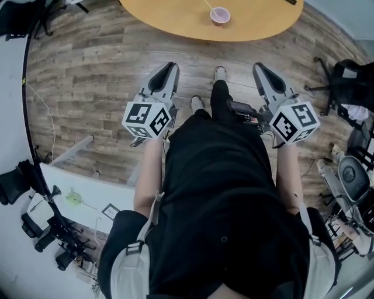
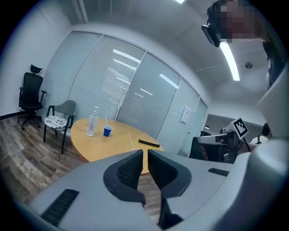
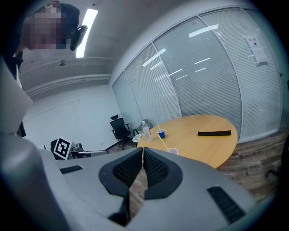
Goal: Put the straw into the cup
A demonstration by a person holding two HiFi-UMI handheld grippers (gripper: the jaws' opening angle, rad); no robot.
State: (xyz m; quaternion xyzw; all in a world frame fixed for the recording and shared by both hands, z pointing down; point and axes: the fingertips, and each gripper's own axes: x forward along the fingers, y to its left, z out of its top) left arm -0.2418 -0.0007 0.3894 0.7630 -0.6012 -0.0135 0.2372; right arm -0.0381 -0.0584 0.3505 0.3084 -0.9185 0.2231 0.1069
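Straw [image 1: 209, 6] and pink cup [image 1: 220, 16] sit on the oval wooden bench [image 1: 175, 17], near its near edge. One end of the straw meets the cup, but whether it rests inside or only lies against the rim cannot be told. Bare wood floor [image 1: 99, 70] lies between that edge and both tongs, which are held level in front of the person and well apart from the bench.

Left tongs [image 2: 145, 153] are almost clenched, with a thin slit between the pads and nothing in it. Right tongs [image 3: 142, 151] are clenched tip to tip and empty.

The head view cuts the bench off just past the cup. The gripper views show the rest of it: a blue cup [image 3: 161, 133] with its own white straw and a water bottle [image 3: 146, 131] toward the far end, and a flat black bar [image 3: 214, 133] near the edge by the blinds. In the left gripper view the pink cup is all but hidden behind the pads, while the right gripper view shows it clearly. A patterned-seat chair [image 2: 61, 119] stands beside the bench's far end.
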